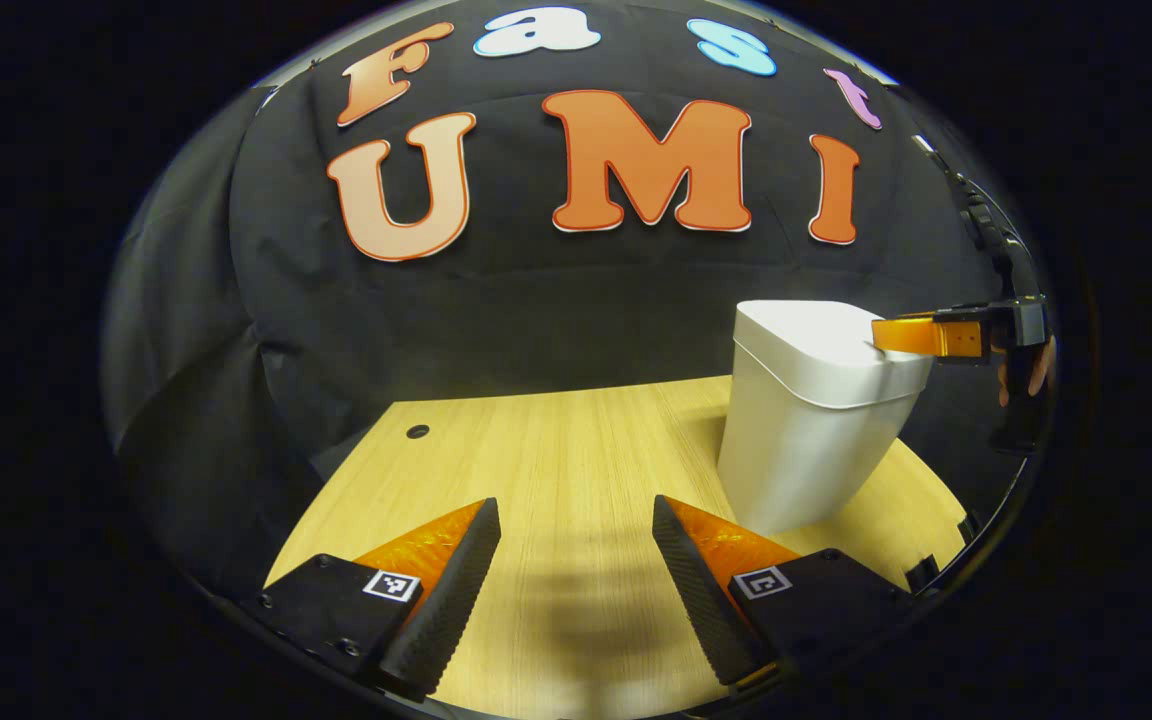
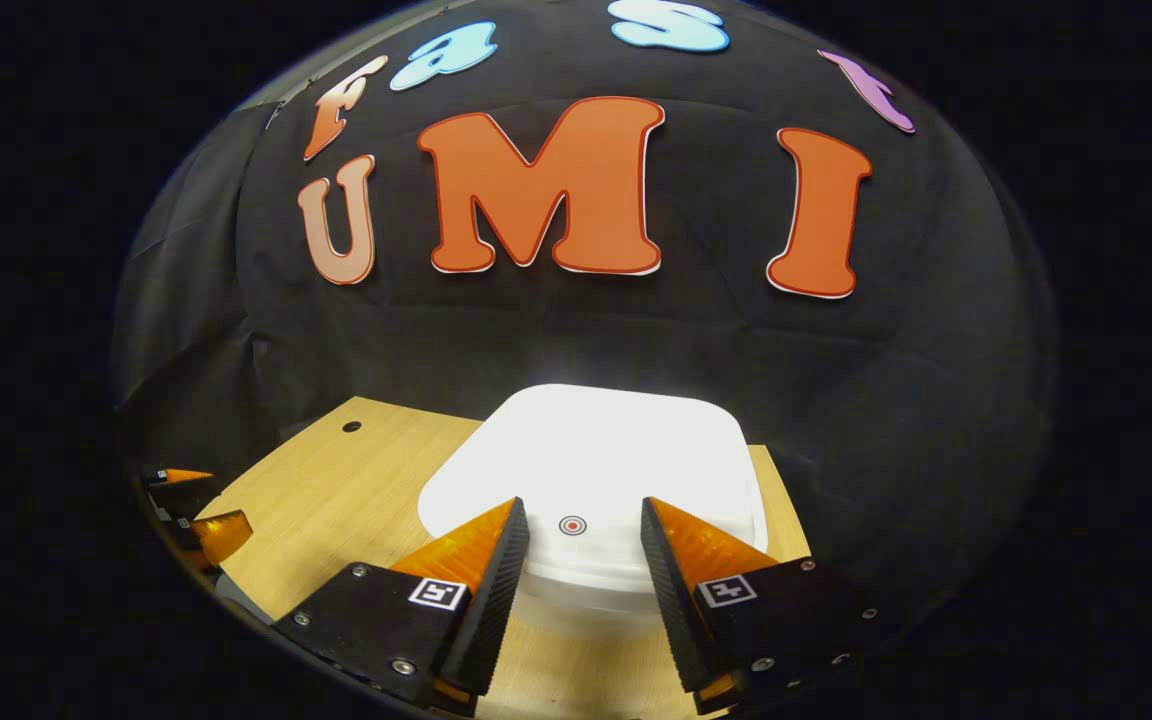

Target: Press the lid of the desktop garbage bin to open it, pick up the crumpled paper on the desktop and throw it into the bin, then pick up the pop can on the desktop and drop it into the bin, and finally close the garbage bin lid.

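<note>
Below right gripper (image 2: 583, 520), bin lid (image 2: 596, 450)

A pale wood-grain surface (image 1: 576, 440) with a small dark hole (image 1: 418, 432) near its far-left corner meets the black cloth wall (image 1: 556, 310).

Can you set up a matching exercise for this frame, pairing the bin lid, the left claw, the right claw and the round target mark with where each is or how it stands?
Things:
1. bin lid
2. left claw
3. right claw
4. round target mark

States or places:
A. open, low over bare desktop, left of the bin
B. down, closed on the bin
C. on the lid's near edge, between two fingers
D. open, poised at the lid's near edge

Pairs: 1-B, 2-A, 3-D, 4-C
</note>
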Motion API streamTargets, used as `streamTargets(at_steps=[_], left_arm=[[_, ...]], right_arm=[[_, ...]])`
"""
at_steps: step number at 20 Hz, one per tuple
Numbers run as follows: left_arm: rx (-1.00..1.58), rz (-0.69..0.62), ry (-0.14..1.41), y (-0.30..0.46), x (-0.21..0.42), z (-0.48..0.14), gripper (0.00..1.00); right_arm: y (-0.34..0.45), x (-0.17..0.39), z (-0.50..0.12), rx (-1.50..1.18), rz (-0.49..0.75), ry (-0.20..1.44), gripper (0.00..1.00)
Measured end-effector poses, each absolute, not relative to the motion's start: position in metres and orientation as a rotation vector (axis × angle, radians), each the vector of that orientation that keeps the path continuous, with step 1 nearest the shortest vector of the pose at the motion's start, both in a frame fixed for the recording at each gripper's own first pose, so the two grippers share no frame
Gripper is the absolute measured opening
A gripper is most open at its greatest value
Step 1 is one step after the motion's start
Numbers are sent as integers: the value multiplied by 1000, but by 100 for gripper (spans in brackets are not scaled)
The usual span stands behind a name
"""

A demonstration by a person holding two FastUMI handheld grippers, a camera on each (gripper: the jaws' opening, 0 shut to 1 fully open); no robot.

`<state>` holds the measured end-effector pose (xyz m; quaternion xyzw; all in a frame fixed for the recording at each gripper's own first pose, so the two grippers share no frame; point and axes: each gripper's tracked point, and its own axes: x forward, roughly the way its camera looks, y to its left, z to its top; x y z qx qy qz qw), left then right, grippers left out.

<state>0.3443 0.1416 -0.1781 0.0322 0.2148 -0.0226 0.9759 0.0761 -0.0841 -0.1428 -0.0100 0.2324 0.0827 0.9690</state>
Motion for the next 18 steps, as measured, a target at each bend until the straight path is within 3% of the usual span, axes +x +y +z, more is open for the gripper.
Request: streamTargets(at_steps=[10, 15, 18], left_arm=[[53, -35, 300, 170, 371, -127, 98], [43, -74, 234, 180, 378, -104, 98], [43, -70, 213, 191, 379, -98, 98]], right_arm=[[-38, 55, -117, -23, 199, 369, 69], [2, 35, -106, -3, 209, 350, 81], [21, 27, -104, 2, 210, 334, 80]])
